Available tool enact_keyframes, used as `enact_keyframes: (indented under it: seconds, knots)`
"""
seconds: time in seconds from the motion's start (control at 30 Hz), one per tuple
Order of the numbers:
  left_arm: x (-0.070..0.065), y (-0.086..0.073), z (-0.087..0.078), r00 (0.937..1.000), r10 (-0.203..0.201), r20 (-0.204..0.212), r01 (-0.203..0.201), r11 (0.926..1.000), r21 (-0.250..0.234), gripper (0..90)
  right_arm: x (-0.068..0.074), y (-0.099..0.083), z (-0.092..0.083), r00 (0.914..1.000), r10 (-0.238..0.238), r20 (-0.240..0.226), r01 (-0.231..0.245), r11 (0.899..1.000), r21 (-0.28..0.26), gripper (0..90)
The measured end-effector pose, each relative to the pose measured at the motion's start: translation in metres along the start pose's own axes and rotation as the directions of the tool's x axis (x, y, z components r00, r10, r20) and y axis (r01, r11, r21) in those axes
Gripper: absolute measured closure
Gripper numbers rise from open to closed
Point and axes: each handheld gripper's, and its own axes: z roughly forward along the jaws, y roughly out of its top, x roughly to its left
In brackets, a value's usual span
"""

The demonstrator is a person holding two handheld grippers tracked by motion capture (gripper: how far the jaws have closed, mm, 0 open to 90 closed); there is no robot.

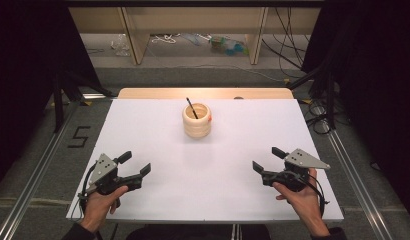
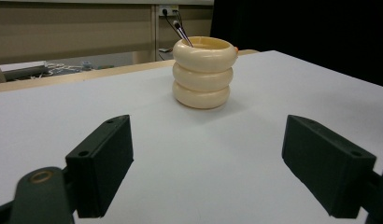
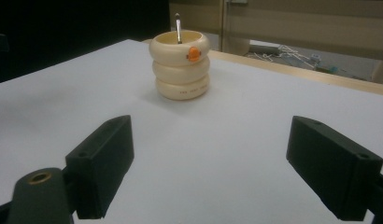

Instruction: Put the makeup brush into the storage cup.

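Cream ribbed cup (image 1: 196, 122), white table (image 1: 203, 170)

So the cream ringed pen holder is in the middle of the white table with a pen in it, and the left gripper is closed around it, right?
Not quite. The left gripper is open and well short of the pen holder, holding nothing; the high view shows it near the table's front edge. The rest holds: the holder stands mid-table with a pen in it.

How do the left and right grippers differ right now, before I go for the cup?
The left gripper sits at the near left of the white table, angled right; the right gripper mirrors it at the near right. Both are open, empty and aimed at the cream ringed cup.
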Motion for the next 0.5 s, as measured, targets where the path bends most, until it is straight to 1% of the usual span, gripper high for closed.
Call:
enact_keyframes:
  seconds: [0.07, 0.1, 0.13, 0.17, 0.23, 0.27, 0.3, 0.33, 0.43, 0.5]
  knots:
    - [-0.0001, 0.0001, 0.0000, 1.0000, 0.001, 0.001, -0.001, 1.0000, -0.001, 16.4, 0.0004, -0.0007, -0.0019, 1.0000, -0.002, 0.005, 0.002, 1.000, -0.010, 16.0]
    - [-0.0001, 0.0002, 0.0000, 1.0000, 0.003, 0.002, -0.003, 1.0000, -0.001, 16.4, 0.0012, -0.0010, -0.0020, 1.0000, -0.001, -0.001, 0.001, 1.000, -0.022, 16.0]
    - [-0.0003, 0.0002, -0.0001, 1.0000, 0.003, 0.002, -0.003, 1.0000, -0.001, 16.4, 0.0020, -0.0008, -0.0038, 1.0000, -0.003, 0.003, 0.003, 1.000, -0.007, 16.0]
    - [-0.0004, 0.0002, -0.0001, 1.0000, 0.003, 0.002, -0.003, 1.0000, -0.002, 16.4, 0.0025, -0.0015, -0.0031, 1.0000, -0.007, -0.007, 0.006, 1.000, -0.023, 16.0]
    - [-0.0006, 0.0001, 0.0000, 1.0000, 0.004, 0.003, -0.004, 1.0000, -0.002, 16.4, 0.0040, -0.0024, -0.0044, 0.9999, 0.002, -0.012, -0.002, 1.000, -0.016, 16.0]
    - [-0.0006, 0.0001, 0.0000, 1.0000, 0.004, 0.002, -0.004, 1.0000, -0.001, 16.4, 0.0040, -0.0029, -0.0047, 0.9999, -0.004, -0.011, 0.004, 1.000, -0.015, 16.0]
    - [-0.0004, 0.0001, -0.0001, 1.0000, 0.005, 0.001, -0.005, 1.0000, -0.001, 16.4, 0.0043, -0.0030, -0.0061, 0.9999, -0.002, -0.013, 0.002, 1.000, -0.004, 16.0]
    - [-0.0003, 0.0002, -0.0002, 1.0000, 0.005, 0.001, -0.005, 1.0000, -0.001, 16.4, 0.0047, -0.0033, -0.0067, 0.9999, 0.001, -0.014, -0.001, 1.000, -0.005, 16.0]
    - [0.0000, -0.0001, -0.0002, 1.0000, 0.003, -0.001, -0.003, 1.0000, 0.001, 16.4, 0.0051, -0.0044, -0.0086, 1.0000, -0.001, -0.006, 0.001, 1.000, 0.001, 16.0]
    - [0.0002, 0.0000, 0.0000, 1.0000, 0.007, 0.000, -0.007, 1.0000, 0.002, 16.4, 0.0055, -0.0051, -0.0106, 1.0000, 0.007, -0.007, -0.007, 1.000, 0.009, 16.0]
